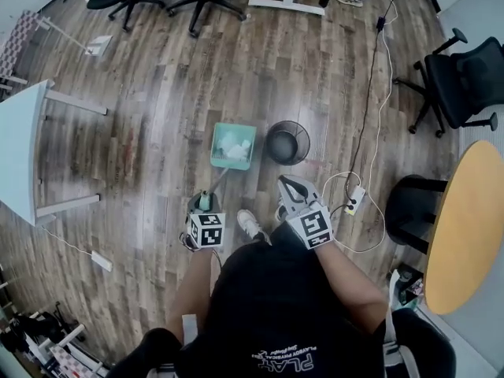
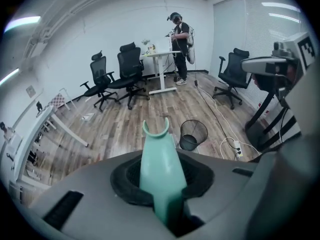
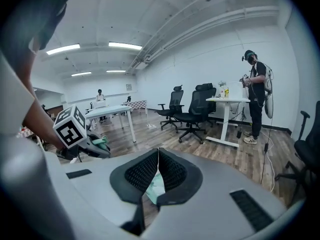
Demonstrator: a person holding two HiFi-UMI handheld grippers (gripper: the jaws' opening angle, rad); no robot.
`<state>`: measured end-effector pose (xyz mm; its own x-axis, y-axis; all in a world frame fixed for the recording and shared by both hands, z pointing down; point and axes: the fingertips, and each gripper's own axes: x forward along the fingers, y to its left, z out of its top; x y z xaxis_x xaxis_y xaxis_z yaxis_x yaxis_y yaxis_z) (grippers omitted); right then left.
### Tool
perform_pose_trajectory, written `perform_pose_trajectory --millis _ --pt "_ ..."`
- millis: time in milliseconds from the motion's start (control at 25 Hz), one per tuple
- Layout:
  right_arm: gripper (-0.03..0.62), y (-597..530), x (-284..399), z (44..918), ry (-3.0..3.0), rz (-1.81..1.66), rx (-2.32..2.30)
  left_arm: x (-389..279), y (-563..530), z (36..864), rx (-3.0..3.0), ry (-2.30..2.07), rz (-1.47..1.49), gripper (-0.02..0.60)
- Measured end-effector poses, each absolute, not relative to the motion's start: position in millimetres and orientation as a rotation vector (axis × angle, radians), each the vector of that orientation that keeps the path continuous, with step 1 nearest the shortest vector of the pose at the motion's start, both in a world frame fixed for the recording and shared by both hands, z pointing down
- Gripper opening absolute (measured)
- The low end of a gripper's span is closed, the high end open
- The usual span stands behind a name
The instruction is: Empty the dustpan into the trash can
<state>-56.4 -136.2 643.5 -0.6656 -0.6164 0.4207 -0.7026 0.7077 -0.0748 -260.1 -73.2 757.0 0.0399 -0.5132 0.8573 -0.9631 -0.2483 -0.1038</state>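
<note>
Clamped in my left claw [image 2: 161,194] is the teal dustpan handle [image 2: 160,159]. Its long axis runs away from me to the dustpan [image 1: 234,146], just left of the trash can [image 1: 287,142]. My right claw [image 3: 158,170] is pinched closed, nearer the can.
</note>
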Motion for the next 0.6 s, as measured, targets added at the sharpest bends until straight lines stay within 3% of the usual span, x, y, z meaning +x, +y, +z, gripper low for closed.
perform_pose_trajectory --millis 600 --pt "0.025 -93 -44 596 -2.511 0.267 1.262 -269 -29 681 2.037 -1.536 1.100 0.098"
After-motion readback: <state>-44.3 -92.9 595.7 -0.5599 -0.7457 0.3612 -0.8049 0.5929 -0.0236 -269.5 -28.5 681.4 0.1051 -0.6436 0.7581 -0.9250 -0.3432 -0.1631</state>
